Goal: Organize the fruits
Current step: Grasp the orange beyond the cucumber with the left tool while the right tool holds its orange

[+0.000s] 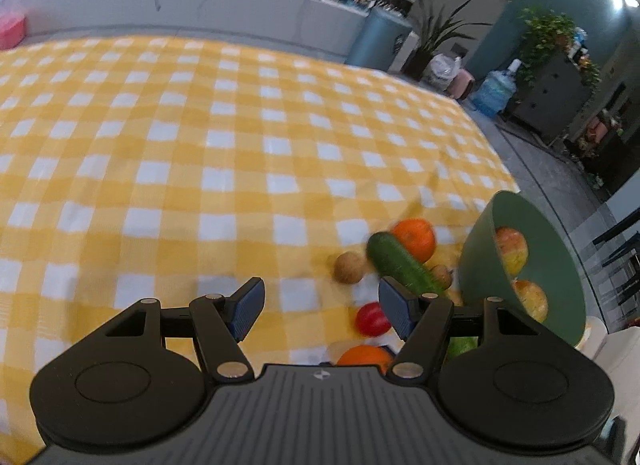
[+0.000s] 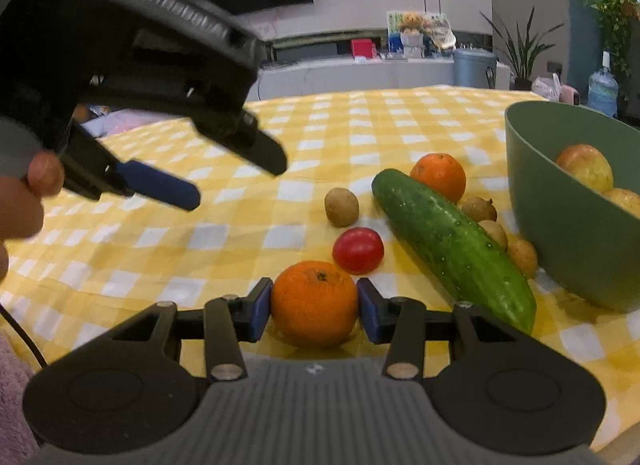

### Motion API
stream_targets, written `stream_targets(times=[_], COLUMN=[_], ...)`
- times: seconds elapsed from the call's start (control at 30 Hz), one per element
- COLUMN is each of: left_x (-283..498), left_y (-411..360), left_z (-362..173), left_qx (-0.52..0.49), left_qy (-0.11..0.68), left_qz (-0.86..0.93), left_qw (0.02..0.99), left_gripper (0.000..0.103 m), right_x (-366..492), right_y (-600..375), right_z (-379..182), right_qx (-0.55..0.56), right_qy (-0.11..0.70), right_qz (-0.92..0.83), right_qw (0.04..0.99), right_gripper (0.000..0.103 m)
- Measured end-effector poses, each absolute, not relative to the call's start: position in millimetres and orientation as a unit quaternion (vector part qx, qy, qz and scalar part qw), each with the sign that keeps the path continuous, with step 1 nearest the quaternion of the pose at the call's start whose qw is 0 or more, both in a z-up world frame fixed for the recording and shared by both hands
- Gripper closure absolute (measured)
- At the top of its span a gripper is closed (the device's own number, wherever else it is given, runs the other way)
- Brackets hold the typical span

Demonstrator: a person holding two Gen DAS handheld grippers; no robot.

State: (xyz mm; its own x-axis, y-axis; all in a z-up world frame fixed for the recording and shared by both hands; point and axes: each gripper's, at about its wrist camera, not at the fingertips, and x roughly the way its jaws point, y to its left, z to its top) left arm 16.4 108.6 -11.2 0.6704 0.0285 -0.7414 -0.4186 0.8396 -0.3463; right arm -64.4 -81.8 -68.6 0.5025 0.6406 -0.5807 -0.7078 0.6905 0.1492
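So the grab step is what's in hand: the right gripper (image 2: 315, 307) is closed partway round an orange (image 2: 315, 303), both pads touching its sides, fruit apparently not lifted off the desk (image 2: 224, 169) yet. The left gripper (image 1: 321, 307) is held wide open with nothing in it, off to the left. Next the orange probably needs lifting clear and carrying ahead-right, over the cucumber (image 2: 452, 247), into the bowl (image 2: 576, 249).

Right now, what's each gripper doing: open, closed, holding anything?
Left gripper: open, holding nothing.
Right gripper: closed on the near orange.
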Motion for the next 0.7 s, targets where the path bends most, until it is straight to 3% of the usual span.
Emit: stream_targets(times=[0.5, 0.7], left_x=[112, 142], left_y=[90, 65], left_z=[-15, -20], left_qx=[-0.228, -0.105], left_qy=[0.439, 0.444], left_qz=[0.047, -0.023], left_qw=[0.868, 0.89], left_gripper=[0.024, 0.024], right_x=[-62, -60], right_y=[-95, -100], right_z=[-78, -78], right_qx=[-0.014, -0.005], right_qy=[0.288, 0.287], right_qz=[0.417, 0.422], right_qw=[0.862, 0.86], right_gripper=[0.06, 0.059])
